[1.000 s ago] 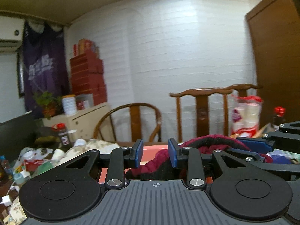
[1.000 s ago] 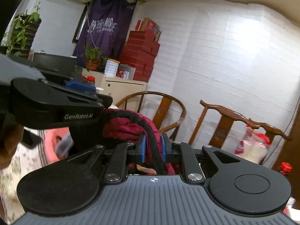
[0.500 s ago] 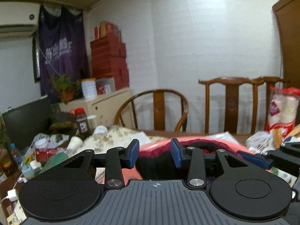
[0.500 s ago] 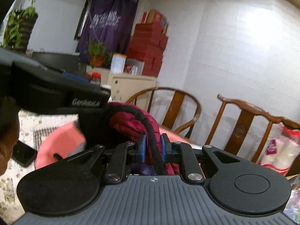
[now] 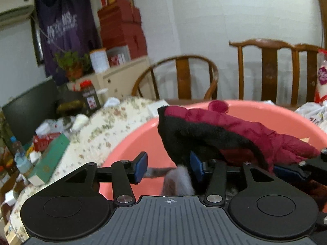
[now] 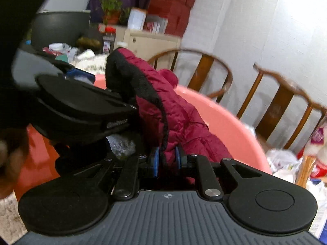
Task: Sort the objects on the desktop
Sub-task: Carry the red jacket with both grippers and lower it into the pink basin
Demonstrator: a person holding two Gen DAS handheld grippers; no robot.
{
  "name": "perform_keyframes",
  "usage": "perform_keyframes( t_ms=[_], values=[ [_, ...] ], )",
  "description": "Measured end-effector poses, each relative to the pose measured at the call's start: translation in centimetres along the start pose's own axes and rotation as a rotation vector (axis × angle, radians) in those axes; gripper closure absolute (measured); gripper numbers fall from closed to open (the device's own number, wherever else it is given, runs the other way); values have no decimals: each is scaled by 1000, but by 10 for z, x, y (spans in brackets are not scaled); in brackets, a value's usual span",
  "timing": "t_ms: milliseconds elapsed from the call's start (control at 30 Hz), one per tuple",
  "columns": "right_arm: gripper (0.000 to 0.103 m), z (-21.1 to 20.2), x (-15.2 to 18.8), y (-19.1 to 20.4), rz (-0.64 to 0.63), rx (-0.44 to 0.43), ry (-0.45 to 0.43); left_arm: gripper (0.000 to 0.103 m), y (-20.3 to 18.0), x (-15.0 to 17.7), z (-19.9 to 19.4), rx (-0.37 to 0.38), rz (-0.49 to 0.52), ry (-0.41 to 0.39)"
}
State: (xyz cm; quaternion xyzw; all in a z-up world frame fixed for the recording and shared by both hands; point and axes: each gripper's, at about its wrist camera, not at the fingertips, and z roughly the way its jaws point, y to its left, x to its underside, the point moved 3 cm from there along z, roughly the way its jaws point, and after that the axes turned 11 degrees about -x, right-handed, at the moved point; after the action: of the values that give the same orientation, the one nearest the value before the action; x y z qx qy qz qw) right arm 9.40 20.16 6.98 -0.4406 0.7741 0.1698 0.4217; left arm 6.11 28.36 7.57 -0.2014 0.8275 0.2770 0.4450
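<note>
Right gripper (image 6: 166, 156): blue pads pressed onto the maroon quilted glove (image 6: 179, 122), pinching it near the fingertip end, along the black fleece edging. The glove stands up from the grip, its black cuff opening uppermost, and hangs over the pink basin (image 6: 229, 126).

Left gripper (image 5: 168, 164): jaws spread, nothing between the pads. Its right pad sits just beside the black fleece of the glove (image 5: 235, 130); contact cannot be told. A grey fuzzy item (image 5: 177, 180) lies in the basin below the spread pads, blurred and not identifiable.

In the left wrist view the glove stretches across the pink basin (image 5: 286, 114), cuff to the left and fingers running right toward the right gripper's blue pads at the frame edge. The basin rests on a floral tablecloth (image 5: 106, 126).

Writing: a purple jersey (image 5: 63, 26) on the wall carries white lettering, partly legible as "…ENSE". The left gripper body (image 6: 81, 110), seen from the right wrist view, bears a white logo too blurred to read. A dark jar with a red lid (image 5: 89, 96) has a label, unreadable. A bag at the right edge (image 5: 321, 75) shows a purple printed patch, text unclear.

Background: stacked red boxes (image 5: 122, 26), a potted plant (image 5: 71, 65), two wooden chairs (image 5: 184, 77) behind the table.
</note>
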Motion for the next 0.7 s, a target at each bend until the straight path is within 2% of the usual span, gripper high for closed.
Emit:
perform_keyframes(
  t_ms=[67, 133, 167, 200, 233, 300, 433, 700],
  values=[
    [80, 6, -1, -3, 16, 5, 29, 42, 0, -2, 1, -1, 0, 0],
    [67, 4, 0, -2, 11, 7, 19, 34, 0, 0, 0, -20, 3, -7],
    [53, 3, 1, 0, 7, -2, 17, 32, 0, 0, -1, -21, 5, -9],
    [47, 1, 4, 2, -3, 2, 13, 25, 1, 1, -3, -25, 3, -11],
    [44, -1, 8, 4, -19, 21, 4, 17, 2, 1, -7, -28, -7, -18],
    [27, -12, 18, 6, -56, 71, -31, 14, 4, 2, -14, -23, -27, -30],
    [25, -34, 28, 3, -32, 64, -93, 14, 6, 4, -31, 4, -41, -41],
    [19, -102, 54, -11, 26, 28, -194, 10, 5, 9, -83, 46, -63, -115]
  ],
)
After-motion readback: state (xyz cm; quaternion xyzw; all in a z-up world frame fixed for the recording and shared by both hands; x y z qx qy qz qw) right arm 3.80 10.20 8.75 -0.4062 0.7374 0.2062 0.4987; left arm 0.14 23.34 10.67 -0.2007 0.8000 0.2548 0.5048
